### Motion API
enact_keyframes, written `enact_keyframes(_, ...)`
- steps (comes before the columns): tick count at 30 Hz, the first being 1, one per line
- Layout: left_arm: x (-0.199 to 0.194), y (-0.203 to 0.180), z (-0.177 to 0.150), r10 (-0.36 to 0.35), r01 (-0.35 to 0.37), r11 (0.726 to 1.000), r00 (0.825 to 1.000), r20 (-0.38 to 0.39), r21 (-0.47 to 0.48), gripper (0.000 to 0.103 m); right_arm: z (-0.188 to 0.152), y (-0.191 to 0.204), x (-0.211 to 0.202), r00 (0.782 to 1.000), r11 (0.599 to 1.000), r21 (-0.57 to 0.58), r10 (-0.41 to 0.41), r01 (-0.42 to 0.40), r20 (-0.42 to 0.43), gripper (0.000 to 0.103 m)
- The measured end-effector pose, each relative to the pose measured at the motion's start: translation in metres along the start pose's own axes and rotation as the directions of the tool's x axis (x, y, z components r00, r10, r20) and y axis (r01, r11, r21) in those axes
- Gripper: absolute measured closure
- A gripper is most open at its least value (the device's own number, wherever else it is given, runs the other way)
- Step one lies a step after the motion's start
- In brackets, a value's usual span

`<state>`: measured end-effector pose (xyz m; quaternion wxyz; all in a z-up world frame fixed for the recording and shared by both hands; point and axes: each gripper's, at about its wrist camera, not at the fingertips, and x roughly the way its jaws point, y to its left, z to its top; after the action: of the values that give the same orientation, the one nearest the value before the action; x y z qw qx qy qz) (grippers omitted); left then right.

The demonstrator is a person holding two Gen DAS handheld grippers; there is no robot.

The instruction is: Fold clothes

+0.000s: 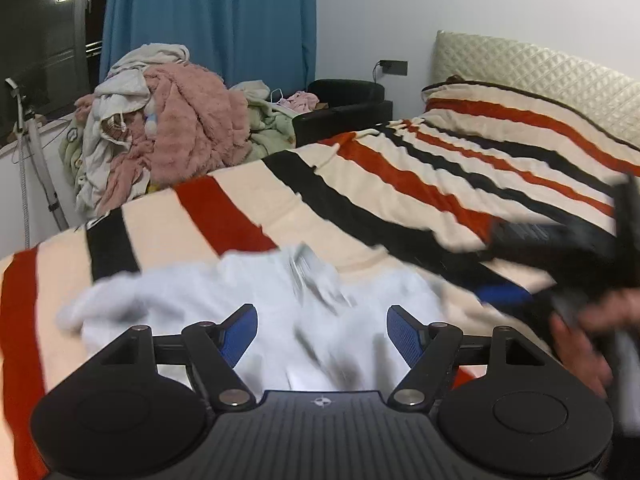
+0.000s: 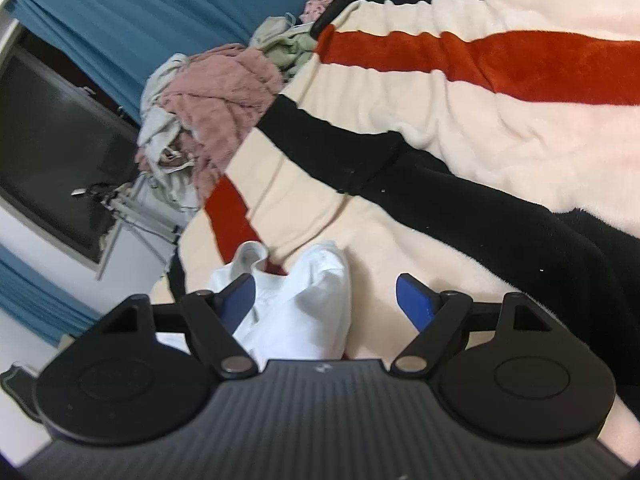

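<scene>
White garment (image 1: pixel 256 312) rumpled on blanket (image 1: pixel 400 184) — no fold yet; left gripper (image 1: pixel 322 330), right gripper (image 2: pixel 325 300) both spread, empty.

Right gripper (image 2: pixel 326 300), black w/ blue finger pads (image 2: pixel 414 298), is being held w/ jaws spread wide over a crumpled white cotton garment (image 2: pixel 304 304). Garment is lying between the fingers, nearer the left pad; contact can't be told. Underneath, a fluffy cream blanket w/ red & black stripes (image 2: pixel 460 120) is being shown spread out. Beyond its edge, a heap of pink & grey-white laundry (image 2: pixel 212 100) is being seen beside a blue pleated curtain (image 2: pixel 168 12).
</scene>
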<state>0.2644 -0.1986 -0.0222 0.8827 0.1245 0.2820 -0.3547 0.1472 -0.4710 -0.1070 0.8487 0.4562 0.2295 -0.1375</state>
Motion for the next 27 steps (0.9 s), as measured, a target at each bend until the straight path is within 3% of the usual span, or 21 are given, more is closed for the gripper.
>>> enact_keyframes(4,0.093,0.038,0.042,-0.037,0.025,0.981,0.997,-0.063,-0.192,0.037,0.002,0.000,0.011,1.000,0.999,-0.041,-0.027,0.027,0.016,0.023)
enact_keyframes(6,0.130,0.039,0.052,-0.027,0.013,0.988,0.996,-0.087,-0.153,0.039,0.005,0.001,0.016,0.999,0.997,-0.066,-0.035,0.037,0.022,0.023)
enact_keyframes(8,0.162,0.036,0.057,-0.005,-0.006,0.996,0.992,-0.127,-0.087,0.058,0.007,0.003,0.021,0.998,0.994,-0.093,-0.047,0.050,0.039,0.022)
enact_keyframes(10,0.187,0.032,0.053,0.034,-0.037,0.999,0.978,-0.205,-0.008,0.099,0.007,0.005,0.027,0.998,0.991,-0.122,-0.046,0.052,0.051,0.022)
enact_keyframes(11,0.186,0.034,0.052,0.052,-0.052,0.999,0.978,-0.204,0.005,0.099,0.007,0.006,0.030,0.998,0.990,-0.137,-0.038,0.045,0.053,0.022)
enact_keyframes(15,0.155,0.044,0.054,0.103,-0.103,0.995,0.988,-0.112,0.008,0.100,0.003,0.016,0.040,0.999,0.980,-0.198,0.016,-0.006,0.046,0.022)
enact_keyframes(19,0.070,0.043,0.061,0.152,-0.151,0.988,0.988,0.027,-0.038,0.100,-0.004,0.032,0.041,0.995,0.960,-0.266,0.094,-0.084,0.025,0.022)
enact_keyframes(22,-0.005,0.033,0.059,0.189,-0.183,0.981,0.975,0.119,-0.064,0.100,-0.012,0.047,0.032,0.989,0.929,-0.344,0.147,-0.134,0.011,0.022)
enact_keyframes(27,-0.117,-0.004,0.032,0.261,-0.254,0.965,0.932,0.253,-0.060,0.100,-0.029,0.071,0.004,0.977,0.861,-0.469,0.215,-0.195,-0.011,0.022)
